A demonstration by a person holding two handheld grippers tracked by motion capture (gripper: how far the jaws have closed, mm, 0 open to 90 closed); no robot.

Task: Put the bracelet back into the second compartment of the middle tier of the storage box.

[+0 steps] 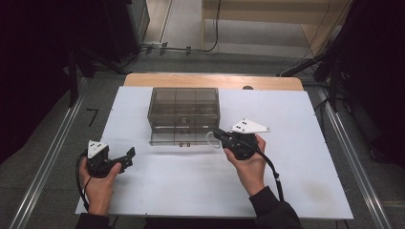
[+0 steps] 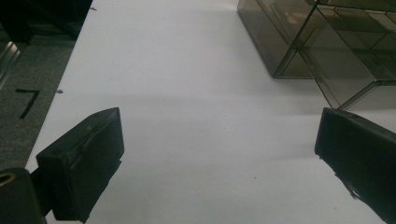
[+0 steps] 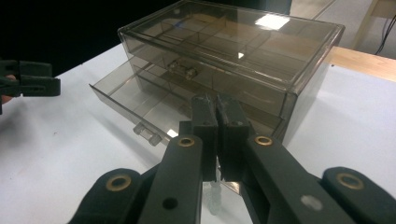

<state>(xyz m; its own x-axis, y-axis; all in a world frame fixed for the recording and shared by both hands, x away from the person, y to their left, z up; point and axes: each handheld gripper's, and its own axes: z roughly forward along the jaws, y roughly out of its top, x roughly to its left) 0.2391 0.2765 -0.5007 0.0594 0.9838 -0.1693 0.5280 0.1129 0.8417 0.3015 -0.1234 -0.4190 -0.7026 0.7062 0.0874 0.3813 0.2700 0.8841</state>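
Drawer [image 3: 140, 100] part open, looks empty. Your right gripper [image 3: 217, 109] pressed together near it; left gripper [image 2: 219, 149] wide apart, idle.

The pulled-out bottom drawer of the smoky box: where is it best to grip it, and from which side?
Probably by the small clear handle at the middle of the drawer front, approached from the person's side. It protrudes forward; the front panel is flat and offers no other hold.

Bare white surface [image 2: 196, 116] is seen between and ahead of the left gripper's [image 1: 125, 158] parted jaws. Ahead of the right gripper's [image 3: 217, 112] closed jaws, passage is blocked by the smoky drawer organizer [image 3: 243, 60] and its pulled-out lower drawer [image 3: 140, 100].
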